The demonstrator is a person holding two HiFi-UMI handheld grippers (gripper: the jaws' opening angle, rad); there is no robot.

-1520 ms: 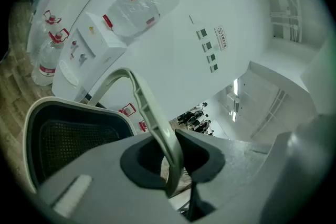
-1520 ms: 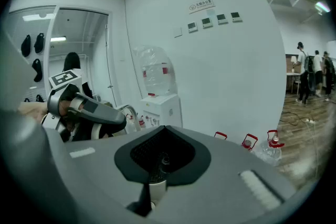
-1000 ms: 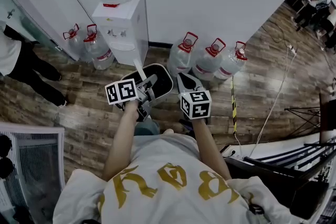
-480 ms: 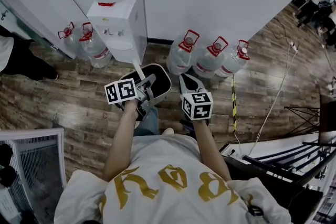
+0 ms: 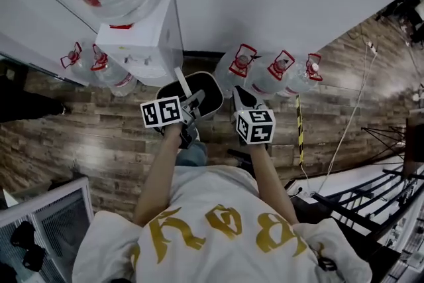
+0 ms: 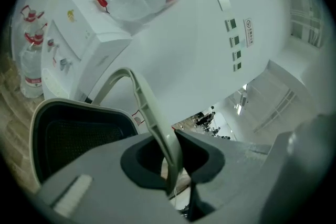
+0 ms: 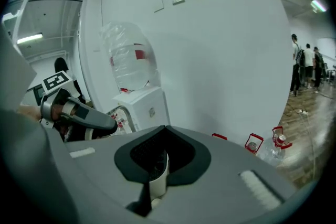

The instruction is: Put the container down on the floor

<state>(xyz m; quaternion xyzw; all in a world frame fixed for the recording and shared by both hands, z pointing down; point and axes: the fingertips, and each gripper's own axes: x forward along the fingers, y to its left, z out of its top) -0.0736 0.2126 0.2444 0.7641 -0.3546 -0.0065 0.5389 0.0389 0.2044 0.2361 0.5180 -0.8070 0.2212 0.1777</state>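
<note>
Carrying looks to be the step in hand: the container is hanging above the floor, just ahead of both tongs, so the next move is calling for a level, joint descent until its base is resting on the boards. Farthest left, beyond the left tongs, a water dispenser is standing close, so the descent is needing some clearance. These tongs are pinching almost shut on the container's thin arched handle, which is rising between the jaws. The right tongs are clamping on a pale upright edge, seemingly the container's rim, with dark mesh showing just behind.
</note>
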